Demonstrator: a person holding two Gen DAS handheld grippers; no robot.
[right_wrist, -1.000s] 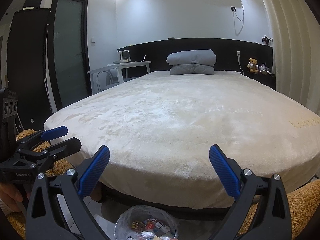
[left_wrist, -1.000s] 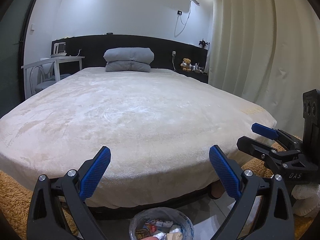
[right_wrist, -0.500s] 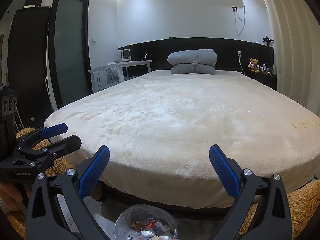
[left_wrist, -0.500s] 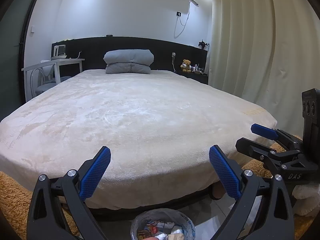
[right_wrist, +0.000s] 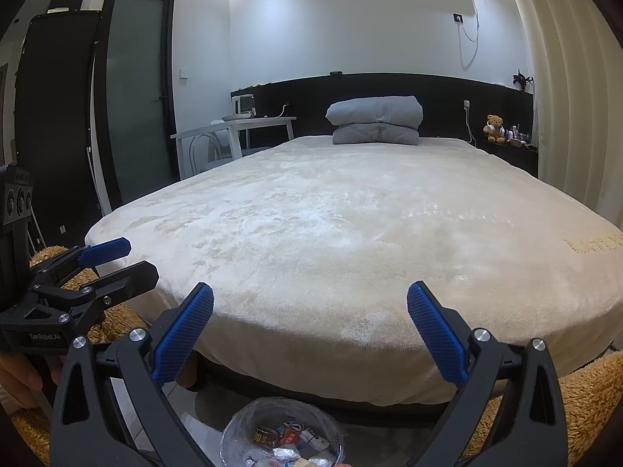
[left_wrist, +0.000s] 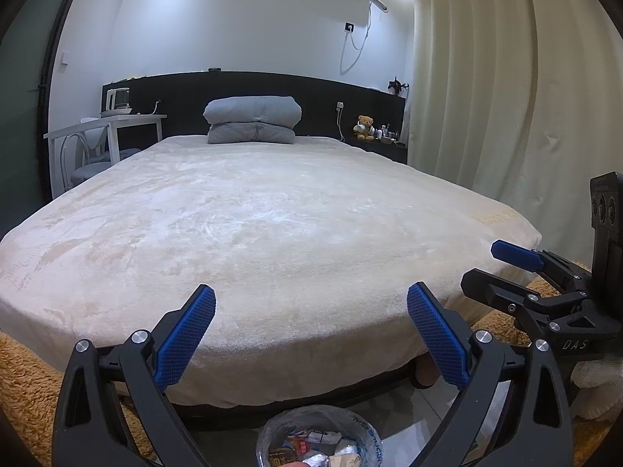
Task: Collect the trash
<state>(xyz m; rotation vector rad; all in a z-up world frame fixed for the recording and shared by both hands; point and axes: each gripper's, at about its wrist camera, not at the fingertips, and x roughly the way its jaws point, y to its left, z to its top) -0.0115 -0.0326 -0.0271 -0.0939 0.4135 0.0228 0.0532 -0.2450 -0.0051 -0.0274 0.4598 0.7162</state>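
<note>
We hold the left gripper spread wide over a clear-lined round trash bin holding wrappers, before a cream plush bed.

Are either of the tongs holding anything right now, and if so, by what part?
Nothing is held. The left tongs and right tongs are both open and empty above the bin.

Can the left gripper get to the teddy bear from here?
Probably not. The teddy bear sits far off by the headboard, with the whole bed between it and the open left gripper, which hangs at the foot end.
</note>
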